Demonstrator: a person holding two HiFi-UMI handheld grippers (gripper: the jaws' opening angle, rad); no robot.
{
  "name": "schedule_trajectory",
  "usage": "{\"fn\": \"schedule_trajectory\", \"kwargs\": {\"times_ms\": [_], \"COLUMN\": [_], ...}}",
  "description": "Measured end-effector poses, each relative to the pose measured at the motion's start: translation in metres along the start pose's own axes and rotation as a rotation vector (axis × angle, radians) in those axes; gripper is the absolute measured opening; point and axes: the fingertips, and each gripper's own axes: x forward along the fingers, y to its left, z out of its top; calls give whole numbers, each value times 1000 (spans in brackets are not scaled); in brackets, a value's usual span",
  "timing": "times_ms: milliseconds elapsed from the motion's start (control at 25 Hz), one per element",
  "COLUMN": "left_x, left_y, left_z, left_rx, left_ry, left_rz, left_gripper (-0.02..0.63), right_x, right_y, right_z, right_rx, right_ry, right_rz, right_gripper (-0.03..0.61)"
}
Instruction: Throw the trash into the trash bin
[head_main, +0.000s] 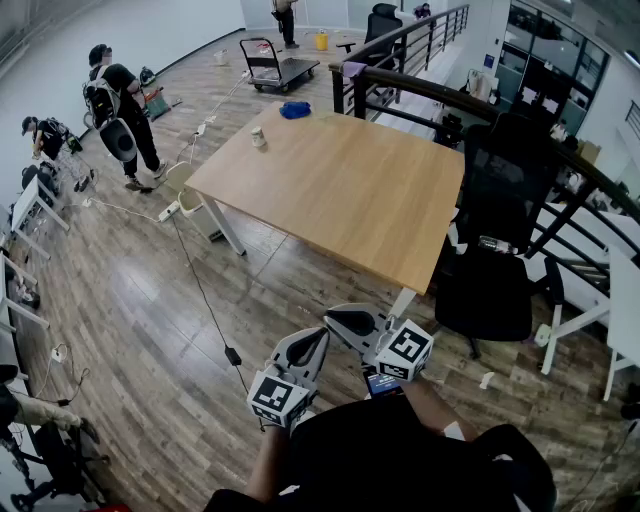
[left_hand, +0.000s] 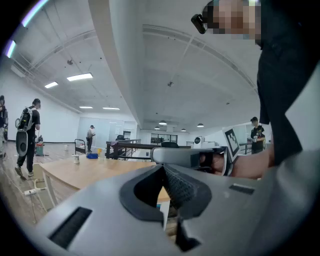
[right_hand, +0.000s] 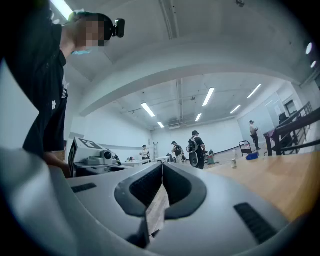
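Holding both tools level in front of the body, the person has the left gripper (left_hand: 163, 169) fully closed, its ribbed pads pressed together with nothing between them. The right gripper (right_hand: 162, 175) is likewise closed tight and empty. Each carries a cube (head_main: 278, 397) printed with black-and-white square markers, the only print that can be made out.

Ahead stands a light wooden table (head_main: 350, 190) on a plank floor (head_main: 130, 320), well apart from both tools. At far left a person with a backpack (head_main: 120, 110) stands. A pale bin (head_main: 188, 200) sits on the floor at the table's left edge, beside a leg. On the table's far left corner stands a small white cup (head_main: 258, 137), and a crumpled blue object (head_main: 295, 110) lies near it. Farther off is a flat cart (head_main: 280, 68). A dark railing (head_main: 420, 90) runs along the right, with a black office chair (head_main: 505, 230) at the table's right side.
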Motion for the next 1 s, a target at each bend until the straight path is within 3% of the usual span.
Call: {"fn": "schedule_trajectory", "kwargs": {"times_ms": [120, 320, 480, 760, 1000], "left_x": [19, 26, 26, 13, 3], "left_y": [-8, -15, 6, 89, 211], "left_z": [1, -20, -16, -15, 2], "left_rx": [21, 7, 26, -6, -16], "left_ry": [21, 87, 94, 54, 31], "left_rz": [4, 20, 52, 132, 100], "left_gripper": [-5, -5, -5, -5, -5], "right_x": [-8, -11, 8, 67, 181], "right_y": [-14, -32, -47, -76, -114], "right_z": [5, -1, 0, -10, 8], "right_rx": [-19, 40, 55, 48, -13], "right_ry": [-13, -46, -65, -20, -16], "right_rz": [9, 8, 13, 18, -21], "right_gripper": [-2, -2, -2, -2, -2]}}
